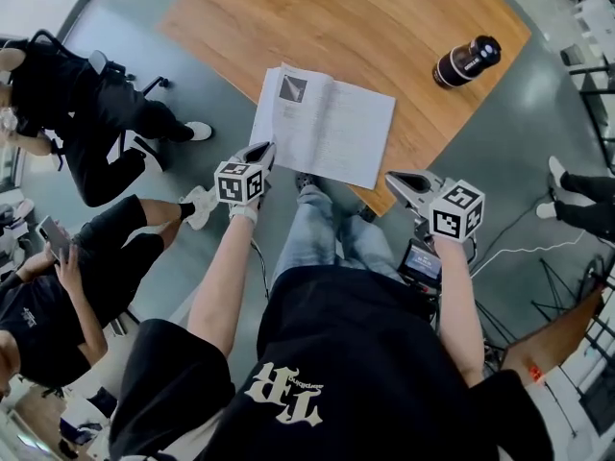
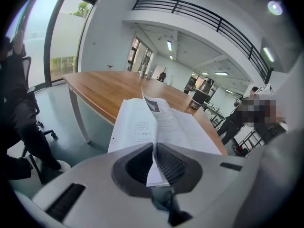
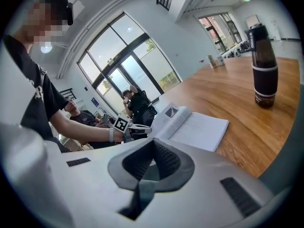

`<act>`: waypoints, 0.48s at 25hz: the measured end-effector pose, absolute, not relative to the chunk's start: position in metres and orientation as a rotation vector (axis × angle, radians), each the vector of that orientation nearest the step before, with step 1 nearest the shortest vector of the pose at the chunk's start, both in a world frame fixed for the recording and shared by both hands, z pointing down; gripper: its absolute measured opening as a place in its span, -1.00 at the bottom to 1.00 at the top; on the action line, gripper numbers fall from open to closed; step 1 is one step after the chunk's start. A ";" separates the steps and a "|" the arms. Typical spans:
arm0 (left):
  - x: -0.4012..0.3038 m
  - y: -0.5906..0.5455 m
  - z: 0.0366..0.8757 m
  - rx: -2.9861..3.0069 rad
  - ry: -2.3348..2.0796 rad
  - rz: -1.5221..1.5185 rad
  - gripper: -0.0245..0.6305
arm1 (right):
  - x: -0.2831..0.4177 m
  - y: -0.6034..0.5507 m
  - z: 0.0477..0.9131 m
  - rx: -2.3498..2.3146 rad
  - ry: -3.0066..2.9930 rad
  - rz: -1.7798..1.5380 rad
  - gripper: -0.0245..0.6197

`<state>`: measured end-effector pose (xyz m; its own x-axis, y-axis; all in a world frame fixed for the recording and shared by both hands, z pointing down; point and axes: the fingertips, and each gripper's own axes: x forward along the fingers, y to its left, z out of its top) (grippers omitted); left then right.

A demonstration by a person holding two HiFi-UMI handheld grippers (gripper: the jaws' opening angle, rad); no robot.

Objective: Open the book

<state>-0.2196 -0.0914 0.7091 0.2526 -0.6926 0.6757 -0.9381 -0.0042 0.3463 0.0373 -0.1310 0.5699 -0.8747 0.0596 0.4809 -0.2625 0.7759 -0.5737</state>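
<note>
One leaf point(image 2: 153, 171) sitting pinched in left hand-held gripper point(image 1: 262, 152), probably for turning. Book point(image 1: 327, 123) lying open, overhanging counter's point(image 1: 384, 27) near edge. Right hand-held gripper point(image 1: 402, 181) hovering closed, empty, near book's corner.

A long wooden table point(image 1: 384, 27) with a warm brown top stands on a smooth grey floor point(image 1: 192, 104), carried on pale metal legs point(image 2: 78, 113). Tall floor-to-ceiling windows point(image 3: 126, 75) in dark frames let in bright daylight, with green foliage outside. The walls point(image 2: 104, 42) are white, and a mezzanine above is edged by a black railing point(image 2: 199, 15). Strip lights point(image 2: 169, 45) glow on the ceiling further back in the room. An office chair point(image 1: 101, 63) sits off the table's corner, and a white cable point(image 1: 524, 246) trails over the floor on the other side.
</note>
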 end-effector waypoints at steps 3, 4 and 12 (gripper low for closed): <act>-0.227 -0.090 0.718 1.732 -1.493 0.378 -0.82 | 0.032 -0.133 0.572 0.140 -2.476 0.898 -0.97; -0.228 -0.090 0.721 1.724 -1.489 0.364 -0.82 | 0.030 -0.134 0.573 0.136 -2.474 0.899 -0.96; -0.237 -0.085 0.716 1.728 -1.474 0.277 -0.81 | 0.017 -0.141 0.573 0.113 -2.473 0.894 -0.97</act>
